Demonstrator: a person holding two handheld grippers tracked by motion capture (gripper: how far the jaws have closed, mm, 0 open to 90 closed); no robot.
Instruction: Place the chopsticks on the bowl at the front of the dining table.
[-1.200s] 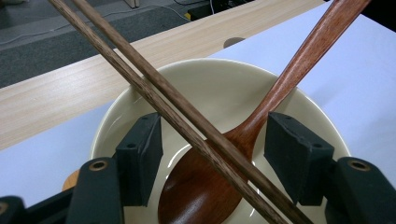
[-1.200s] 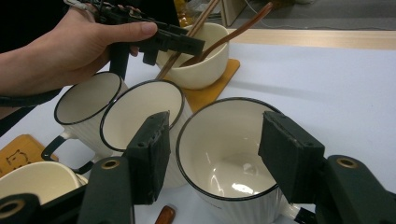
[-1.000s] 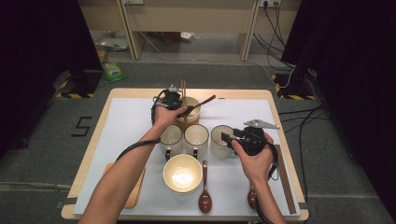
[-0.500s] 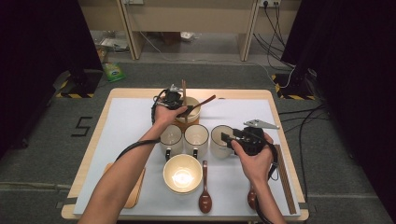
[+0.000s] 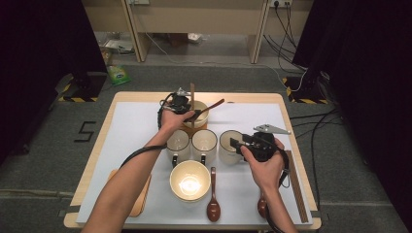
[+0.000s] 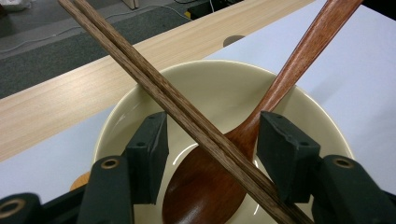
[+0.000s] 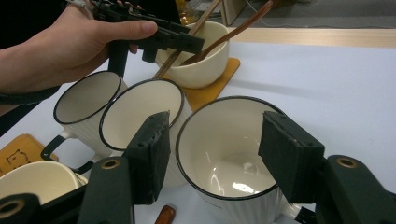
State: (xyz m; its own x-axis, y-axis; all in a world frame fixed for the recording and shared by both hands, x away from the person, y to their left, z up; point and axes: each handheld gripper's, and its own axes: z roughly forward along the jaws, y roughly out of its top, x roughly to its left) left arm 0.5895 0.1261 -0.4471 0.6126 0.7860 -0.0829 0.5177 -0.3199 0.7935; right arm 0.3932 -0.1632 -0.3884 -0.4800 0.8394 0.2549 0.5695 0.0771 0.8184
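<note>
At the far left of the table lies a wooden board [image 5: 141, 201] under the person's left forearm. The left gripper [image 6: 212, 156] hangs over a cream bowl [image 6: 224, 88] at the back of the table, on an orange mat [image 7: 210, 93]. Its jaws have just been closing, with a pair of wooden chopsticks [image 6: 159, 88] running between them — the pads stand apart and do not yet press the sticks. A wooden spoon [image 6: 261, 116] rests in the same bowl, crossing under the chopsticks.

Nearer the person stand three enamel mugs in a row: the left mug [image 5: 178, 141], the middle mug [image 5: 204, 141] and the right mug [image 7: 229, 144]. In front of them sits a second cream bowl [image 5: 190, 180], with a dark spoon [image 5: 213, 206] beside it.

The right gripper [image 7: 212, 156] hovers over the right mug — its jaws are apart, astride the rim, gripping nothing. Another pair of chopsticks [image 5: 296, 187] lies along the right edge.
</note>
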